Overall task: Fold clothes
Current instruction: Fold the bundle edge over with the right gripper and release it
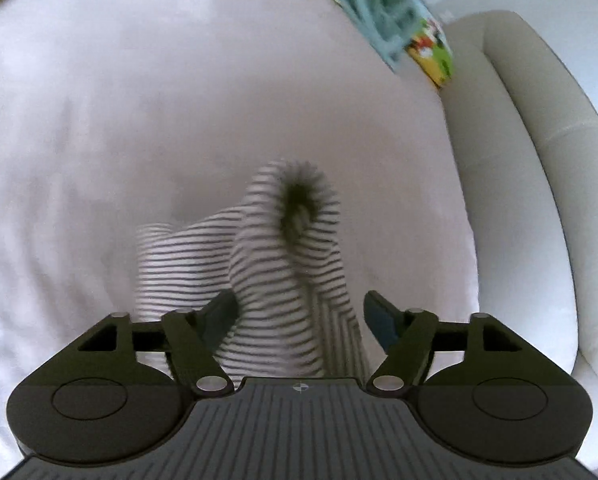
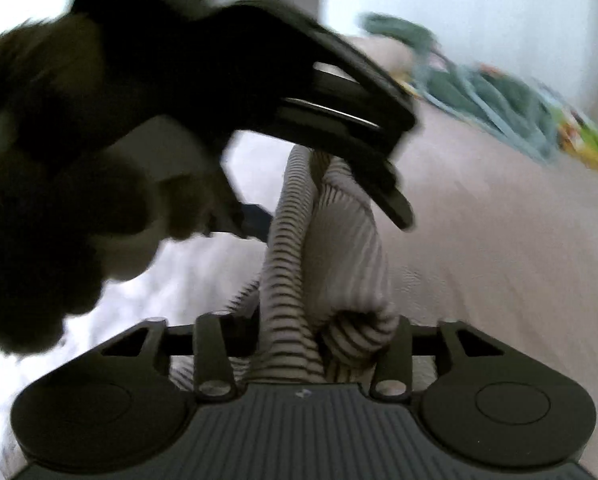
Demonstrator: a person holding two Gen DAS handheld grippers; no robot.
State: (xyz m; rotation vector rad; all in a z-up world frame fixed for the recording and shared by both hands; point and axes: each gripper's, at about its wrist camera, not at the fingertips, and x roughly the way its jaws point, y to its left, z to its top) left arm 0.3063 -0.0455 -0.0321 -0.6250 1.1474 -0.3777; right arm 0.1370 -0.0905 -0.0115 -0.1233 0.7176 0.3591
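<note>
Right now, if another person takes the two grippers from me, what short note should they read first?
Left hand-held gripper: open, its fingers on both sides of the striped garment.
Right hand-held gripper: fingers hidden by bunched striped cloth, so its state is unclear.
The garment hangs bunched over the pale bed cover. A green cloth pile lies at the far edge.
Done: no fold shows yet.
Left: spread the garment flat, then fold.

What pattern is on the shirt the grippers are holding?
The shirt has thin dark stripes on white, showing best in the left wrist view.
</note>
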